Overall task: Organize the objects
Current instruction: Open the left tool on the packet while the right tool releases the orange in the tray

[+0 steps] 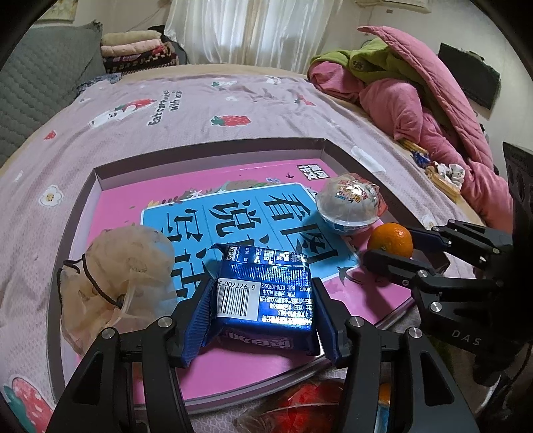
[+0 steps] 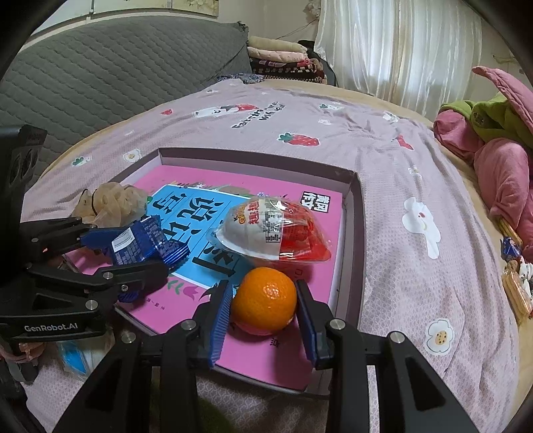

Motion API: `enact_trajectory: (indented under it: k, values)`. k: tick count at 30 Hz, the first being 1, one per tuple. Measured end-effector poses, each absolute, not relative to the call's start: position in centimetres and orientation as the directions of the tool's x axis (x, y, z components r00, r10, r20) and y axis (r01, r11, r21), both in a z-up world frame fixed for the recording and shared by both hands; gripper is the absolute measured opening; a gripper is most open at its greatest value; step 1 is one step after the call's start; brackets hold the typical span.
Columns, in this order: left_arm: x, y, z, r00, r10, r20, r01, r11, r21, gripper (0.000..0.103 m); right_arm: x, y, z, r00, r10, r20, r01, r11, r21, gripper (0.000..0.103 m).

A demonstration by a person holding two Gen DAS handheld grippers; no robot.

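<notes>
My left gripper [image 1: 263, 299] clamps the blue packet [image 1: 263, 289]; my right gripper [image 2: 263, 306] clamps the orange [image 2: 265, 299], both low over the box [image 2: 353, 200]. Risk: the orange rolls once released; the slick packet slips.

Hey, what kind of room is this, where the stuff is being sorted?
Most likely a bedroom: the tray sits on a bed with a strawberry-print sheet, a crumpled pink quilt lies to one side, and folded blankets are stacked by the curtain.
</notes>
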State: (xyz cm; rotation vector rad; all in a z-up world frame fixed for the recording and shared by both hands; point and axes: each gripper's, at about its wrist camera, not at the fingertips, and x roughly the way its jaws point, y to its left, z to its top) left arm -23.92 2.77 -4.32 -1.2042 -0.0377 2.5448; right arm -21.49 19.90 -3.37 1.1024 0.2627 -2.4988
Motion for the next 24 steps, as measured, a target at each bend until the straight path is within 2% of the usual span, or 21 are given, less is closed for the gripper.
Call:
enact_trajectory:
  k: [11,14,24]
  values:
    - [-23.7,2.7,-4.0,-0.602,0.302,-0.739,-0.273,-0.948,-0.165,0.058,-21.3,20.1,-3.1,-0.627,-0.269,-0.731,0.415,-0.91,-0.021,0.048]
    - [-23.6,2.6,-3.8,-0.604,0.305,-0.736,-0.27,-0.947,-0.171,0.058,-21.3,20.3,-2.9,-0.636,-0.265,-0.725,0.409,-0.912,-0.026,0.054]
    - [-23.6,2.7,-3.9,-0.599,0.301,-0.742,-0.275,-0.948,-0.163,0.059,-20.9,21.1,-2.0,-0.66,-0.272,-0.7,0.39,-0.921,-0.011,0.055]
